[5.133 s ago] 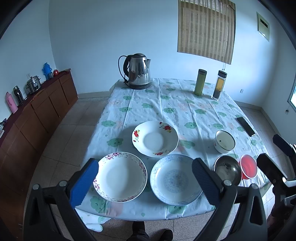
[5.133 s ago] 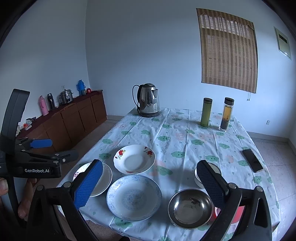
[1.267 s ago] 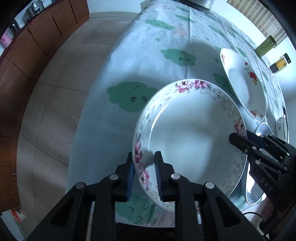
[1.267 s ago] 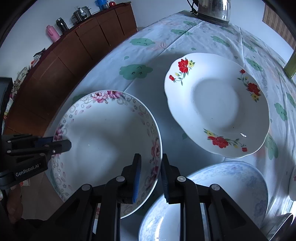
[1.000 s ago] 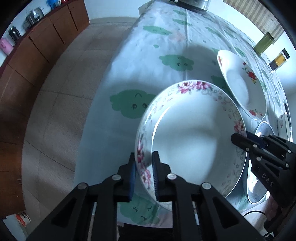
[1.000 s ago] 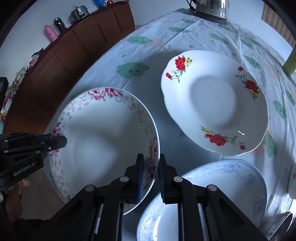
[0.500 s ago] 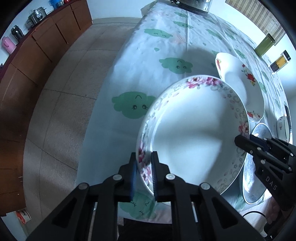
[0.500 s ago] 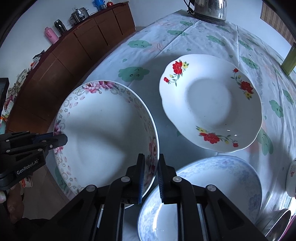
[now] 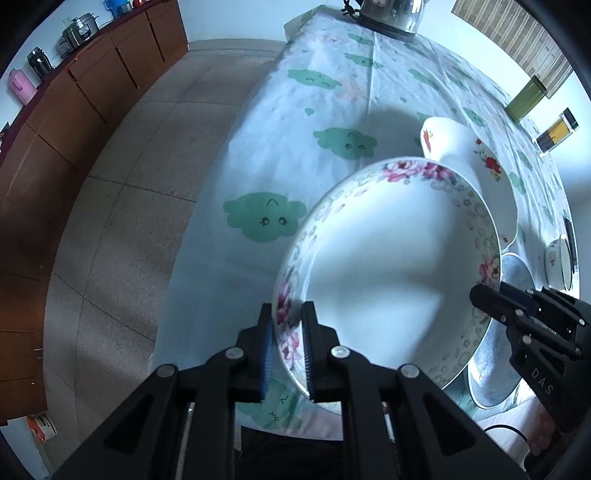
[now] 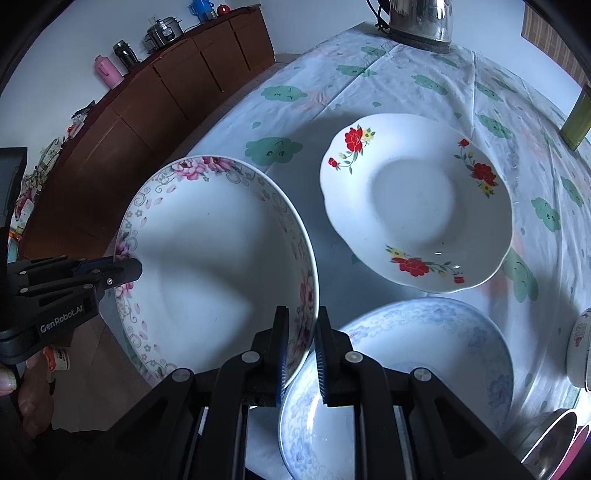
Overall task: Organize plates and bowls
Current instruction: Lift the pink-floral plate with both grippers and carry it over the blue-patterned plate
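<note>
A white plate with a pink-flower rim (image 9: 388,266) (image 10: 218,266) hangs lifted and tilted above the table's near left corner. My left gripper (image 9: 287,332) is shut on its left rim, and my right gripper (image 10: 300,332) is shut on its right rim. In the right wrist view the left gripper (image 10: 129,267) shows at the plate's far edge; in the left wrist view the right gripper (image 9: 480,295) shows likewise. A red-flower plate (image 10: 413,203) (image 9: 476,173) lies behind. A blue-patterned plate (image 10: 413,369) (image 9: 513,273) lies to the right.
The tablecloth (image 9: 332,110) has green cloud prints. A steel kettle (image 10: 421,22) stands at the far end, two bottles (image 9: 524,98) at the far right. A small bowl (image 10: 580,350) and a steel bowl (image 10: 550,443) sit right. A wooden sideboard (image 9: 92,92) lines the left wall.
Both grippers, open above the table five seconds ago, closed on the pink-flower plate's rim. Over the last second the plate has risen off the cloth and tilted.
</note>
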The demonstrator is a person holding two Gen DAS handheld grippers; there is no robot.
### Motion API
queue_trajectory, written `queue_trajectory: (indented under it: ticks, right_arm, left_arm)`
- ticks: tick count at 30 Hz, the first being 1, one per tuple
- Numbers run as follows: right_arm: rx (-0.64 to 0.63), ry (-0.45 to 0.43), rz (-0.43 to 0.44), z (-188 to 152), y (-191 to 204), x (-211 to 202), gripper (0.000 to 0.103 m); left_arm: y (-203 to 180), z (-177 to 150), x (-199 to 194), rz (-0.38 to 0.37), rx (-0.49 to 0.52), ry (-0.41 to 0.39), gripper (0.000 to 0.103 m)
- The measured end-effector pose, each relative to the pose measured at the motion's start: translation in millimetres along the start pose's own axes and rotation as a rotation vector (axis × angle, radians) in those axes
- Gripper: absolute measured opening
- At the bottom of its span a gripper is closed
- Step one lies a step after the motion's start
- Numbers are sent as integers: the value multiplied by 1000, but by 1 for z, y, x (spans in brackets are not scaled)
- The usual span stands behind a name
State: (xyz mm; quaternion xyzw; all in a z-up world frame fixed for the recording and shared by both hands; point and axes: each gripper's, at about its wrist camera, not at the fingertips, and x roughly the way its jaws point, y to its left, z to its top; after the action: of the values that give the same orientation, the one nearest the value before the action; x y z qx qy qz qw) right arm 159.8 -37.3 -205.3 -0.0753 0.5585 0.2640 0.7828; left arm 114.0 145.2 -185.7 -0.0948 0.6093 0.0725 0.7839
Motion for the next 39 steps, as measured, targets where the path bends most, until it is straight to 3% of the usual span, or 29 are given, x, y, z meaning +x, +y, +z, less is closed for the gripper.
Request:
queue_trajectory:
  ticks: [39]
  right_arm:
    - [79, -35, -19, -41, -44, -47, 15]
  left_arm:
    - [-70, 2, -19, 5, 125, -35, 11]
